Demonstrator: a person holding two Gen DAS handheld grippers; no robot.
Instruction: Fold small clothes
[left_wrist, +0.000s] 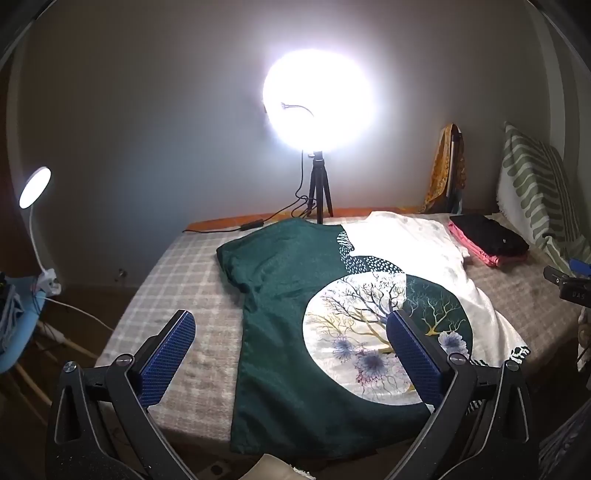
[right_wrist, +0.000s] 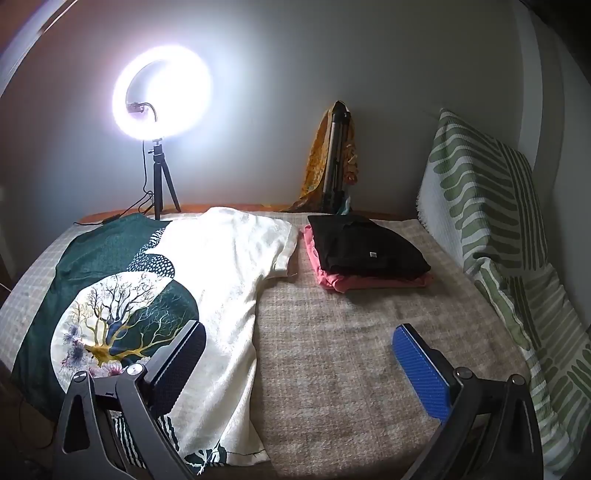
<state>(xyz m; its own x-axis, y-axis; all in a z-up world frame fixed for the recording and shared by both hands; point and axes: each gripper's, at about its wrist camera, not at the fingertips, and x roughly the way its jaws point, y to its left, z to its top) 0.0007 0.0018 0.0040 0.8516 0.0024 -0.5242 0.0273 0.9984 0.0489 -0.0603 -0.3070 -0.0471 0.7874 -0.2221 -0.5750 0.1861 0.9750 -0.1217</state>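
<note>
Hovering over the near edge of the bed (right_wrist: 351, 369), the left gripper (left_wrist: 291, 354) and right gripper (right_wrist: 314, 365) were both wide open and held nothing. The shirt (left_wrist: 295, 295) lay flat on the left half of the bed, its hem at the near edge and its collar end toward the far edge. It looked soft, light and floppy, so pinching the near hem corners seemed best. Folded clothes (right_wrist: 365, 251) sat near the far right corner.

T-shirt (left_wrist: 295, 295) spread flat on the bed (left_wrist: 177, 266)
Left gripper (left_wrist: 291, 354) hangs wide open over the shirt's near half; folded clothes (left_wrist: 487, 240) lie beyond its far sleeve.
</note>
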